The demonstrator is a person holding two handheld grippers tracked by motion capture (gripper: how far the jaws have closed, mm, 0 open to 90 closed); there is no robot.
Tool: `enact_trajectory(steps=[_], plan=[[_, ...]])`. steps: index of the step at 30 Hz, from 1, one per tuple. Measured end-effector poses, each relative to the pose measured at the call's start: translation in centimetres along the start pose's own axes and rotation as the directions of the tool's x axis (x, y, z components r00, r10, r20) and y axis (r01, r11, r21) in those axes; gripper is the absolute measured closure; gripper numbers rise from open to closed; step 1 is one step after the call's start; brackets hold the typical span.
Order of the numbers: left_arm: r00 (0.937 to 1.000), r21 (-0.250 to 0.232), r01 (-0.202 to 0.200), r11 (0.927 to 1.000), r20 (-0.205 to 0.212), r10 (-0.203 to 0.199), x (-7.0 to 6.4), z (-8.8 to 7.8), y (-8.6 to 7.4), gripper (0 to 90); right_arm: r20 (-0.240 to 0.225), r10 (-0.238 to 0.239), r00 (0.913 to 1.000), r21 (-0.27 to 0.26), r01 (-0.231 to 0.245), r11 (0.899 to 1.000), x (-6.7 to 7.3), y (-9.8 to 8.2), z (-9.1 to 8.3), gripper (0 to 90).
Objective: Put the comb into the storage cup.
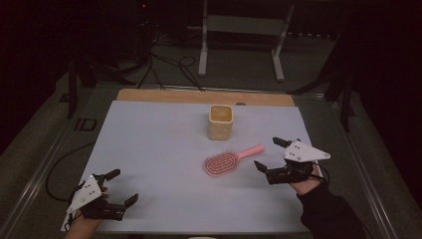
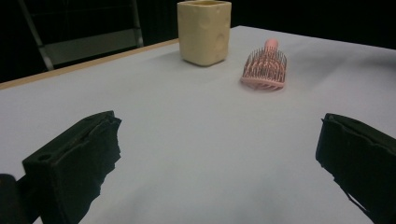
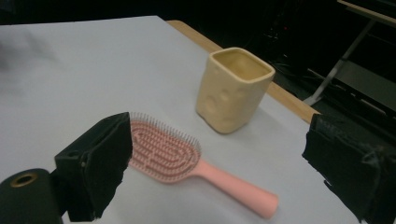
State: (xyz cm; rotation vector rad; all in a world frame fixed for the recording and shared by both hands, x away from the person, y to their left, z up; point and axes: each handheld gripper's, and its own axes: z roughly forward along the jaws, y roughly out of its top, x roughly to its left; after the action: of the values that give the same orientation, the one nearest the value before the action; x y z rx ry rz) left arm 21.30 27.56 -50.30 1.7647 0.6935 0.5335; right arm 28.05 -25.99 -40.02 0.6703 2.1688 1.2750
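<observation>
Both tongs gape empty, right tongs (image 1: 268, 153) just beside the pink hairbrush (image 1: 228, 161).

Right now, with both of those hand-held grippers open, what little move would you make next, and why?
Probably ease the right hand-held gripper forward until its jaws straddle the handle of the pink hairbrush. Its jaws stand wide open and already face the brush, which lies flat, bristles up, just in front of the yellow cup. The left hand-held gripper sits much farther off, near the table's front edge.
</observation>
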Motion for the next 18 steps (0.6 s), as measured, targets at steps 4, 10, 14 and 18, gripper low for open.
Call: enact_trajectory(steps=[4, 10, 14, 18], plan=[[1.0000, -0.001, 0.003, 1.0000, -0.001, -0.003, 0.0, 0.0, 0.0, 0.0, -0.006, 0.019, 0.9998, 0.006, -0.019, 1.000, -1.2, 0.4, 0.7, 7.8], [1.0000, -0.002, 0.000, 1.0000, -0.001, 0.000, 0.0, 0.0, 0.0, 0.0, -0.014, 0.024, 0.9996, 0.021, -0.023, 1.000, -2.3, 0.7, 2.3, 7.8], [1.0000, -0.005, 0.002, 1.0000, 0.001, -0.002, 0.1, 0.0, 0.0, 0.0, -0.025, 0.037, 0.9990, 0.034, -0.036, 0.999, -3.0, 0.5, 3.6, 7.9], [1.0000, -0.004, 0.000, 1.0000, 0.001, 0.000, 0.1, 0.0, 0.0, 0.0, -0.036, 0.046, 0.9983, 0.053, -0.044, 0.998, -3.6, 0.0, 4.9, 8.2]])
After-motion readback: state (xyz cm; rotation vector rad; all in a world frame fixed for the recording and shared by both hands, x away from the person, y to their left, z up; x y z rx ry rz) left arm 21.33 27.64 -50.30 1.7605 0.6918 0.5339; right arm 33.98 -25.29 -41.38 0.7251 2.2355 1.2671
